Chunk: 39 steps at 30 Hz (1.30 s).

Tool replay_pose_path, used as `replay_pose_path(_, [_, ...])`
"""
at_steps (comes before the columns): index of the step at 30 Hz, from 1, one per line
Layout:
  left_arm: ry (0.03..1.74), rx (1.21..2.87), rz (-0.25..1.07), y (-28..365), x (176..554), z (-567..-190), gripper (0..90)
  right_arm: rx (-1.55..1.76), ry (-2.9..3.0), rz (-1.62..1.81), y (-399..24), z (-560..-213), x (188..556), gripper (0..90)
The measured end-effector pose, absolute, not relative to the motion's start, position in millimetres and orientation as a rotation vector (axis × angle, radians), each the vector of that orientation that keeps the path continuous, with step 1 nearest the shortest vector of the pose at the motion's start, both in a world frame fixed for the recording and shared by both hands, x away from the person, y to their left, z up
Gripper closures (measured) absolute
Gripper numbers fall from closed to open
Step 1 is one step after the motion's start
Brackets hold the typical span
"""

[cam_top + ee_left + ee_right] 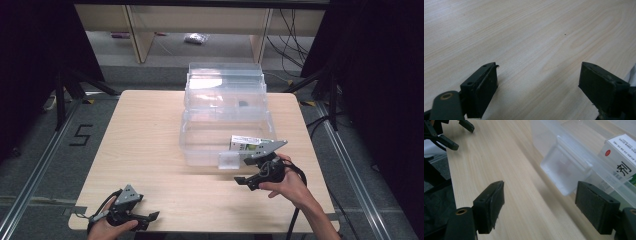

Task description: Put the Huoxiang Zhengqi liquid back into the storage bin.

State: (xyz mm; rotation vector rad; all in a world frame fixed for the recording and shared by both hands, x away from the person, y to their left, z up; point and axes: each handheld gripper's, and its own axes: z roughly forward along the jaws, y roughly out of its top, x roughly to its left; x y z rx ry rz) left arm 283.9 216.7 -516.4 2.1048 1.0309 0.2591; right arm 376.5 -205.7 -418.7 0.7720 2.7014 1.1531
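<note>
Right hand-held gripper wide open, empty, beside clear box latch, high view shows left hand-held gripper open on table

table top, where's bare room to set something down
The pale wooden table top is bare along its whole left half, from the clear plastic storage box to the left edge. It is crowded front right, where the right tongs sit by the box latch.
</note>
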Motion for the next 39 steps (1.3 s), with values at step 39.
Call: replay_pose_path(39, [1.026,2.103,0.267,216.3,282.8,-515.6,14.9,0.897,2.671,1.099,-212.3,-460.7,346.0,16.6])
